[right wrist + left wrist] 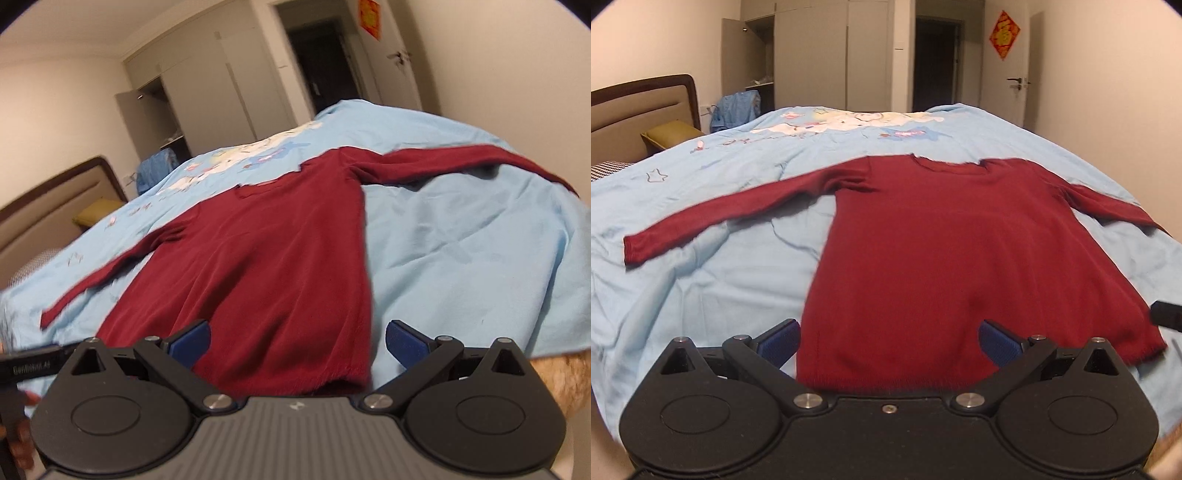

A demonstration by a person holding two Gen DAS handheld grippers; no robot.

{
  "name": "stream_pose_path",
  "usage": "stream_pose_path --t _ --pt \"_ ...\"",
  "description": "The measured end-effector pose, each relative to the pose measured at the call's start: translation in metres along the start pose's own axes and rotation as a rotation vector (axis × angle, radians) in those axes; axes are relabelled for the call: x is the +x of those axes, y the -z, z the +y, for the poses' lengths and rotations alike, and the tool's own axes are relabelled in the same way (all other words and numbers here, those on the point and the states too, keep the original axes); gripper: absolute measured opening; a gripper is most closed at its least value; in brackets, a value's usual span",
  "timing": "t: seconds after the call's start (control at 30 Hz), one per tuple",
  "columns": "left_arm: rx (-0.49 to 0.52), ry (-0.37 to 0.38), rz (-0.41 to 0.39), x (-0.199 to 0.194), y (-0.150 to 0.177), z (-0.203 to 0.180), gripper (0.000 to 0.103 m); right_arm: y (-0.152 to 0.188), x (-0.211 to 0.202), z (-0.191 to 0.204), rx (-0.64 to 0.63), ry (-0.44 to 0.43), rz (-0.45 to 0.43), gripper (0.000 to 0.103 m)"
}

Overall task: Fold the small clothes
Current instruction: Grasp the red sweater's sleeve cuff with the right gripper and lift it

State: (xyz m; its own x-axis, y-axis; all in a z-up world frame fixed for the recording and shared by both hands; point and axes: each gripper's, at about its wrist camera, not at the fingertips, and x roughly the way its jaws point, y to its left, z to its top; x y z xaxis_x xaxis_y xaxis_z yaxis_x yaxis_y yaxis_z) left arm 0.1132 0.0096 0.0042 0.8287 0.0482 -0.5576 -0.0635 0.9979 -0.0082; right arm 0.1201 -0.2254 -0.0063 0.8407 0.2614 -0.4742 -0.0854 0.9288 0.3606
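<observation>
A dark red long-sleeved top (953,251) lies flat on the light blue bed cover (731,288), neck away from me and both sleeves spread sideways. My left gripper (888,345) is open just above the hem's left part, blue pads wide apart with nothing between them. The same top (273,258) fills the right wrist view. Over the hem's right corner my right gripper (297,345) hangs open and holds nothing. The right gripper's black tip (1165,315) shows at the left wrist view's right edge.
The bed has a brown headboard (639,107) and a yellow-green pillow (670,134) at the left. Grey wardrobes (827,55), a dark doorway (934,62) and a closed door (1012,70) stand behind. The near bed edge (517,350) lies just below the hem.
</observation>
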Motion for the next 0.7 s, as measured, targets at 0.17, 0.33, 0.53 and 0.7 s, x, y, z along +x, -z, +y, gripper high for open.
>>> stream_pose_path --t 0.17,0.33,0.53,0.7 --pt "-0.016 -0.003 -0.015 0.023 -0.032 -0.006 0.102 -0.047 0.016 -0.042 0.114 0.018 -0.107 0.103" --pt "-0.018 0.001 -0.024 0.053 -0.058 -0.02 0.102 -0.081 0.027 -0.085 0.138 0.108 -0.221 0.103" --pt "-0.007 0.015 -0.018 0.092 -0.081 -0.045 0.102 -0.109 0.04 -0.154 0.244 0.183 -0.271 0.103" --pt "-0.004 0.027 -0.015 0.122 -0.088 -0.069 0.102 -0.127 0.054 -0.217 0.352 0.23 -0.261 0.103"
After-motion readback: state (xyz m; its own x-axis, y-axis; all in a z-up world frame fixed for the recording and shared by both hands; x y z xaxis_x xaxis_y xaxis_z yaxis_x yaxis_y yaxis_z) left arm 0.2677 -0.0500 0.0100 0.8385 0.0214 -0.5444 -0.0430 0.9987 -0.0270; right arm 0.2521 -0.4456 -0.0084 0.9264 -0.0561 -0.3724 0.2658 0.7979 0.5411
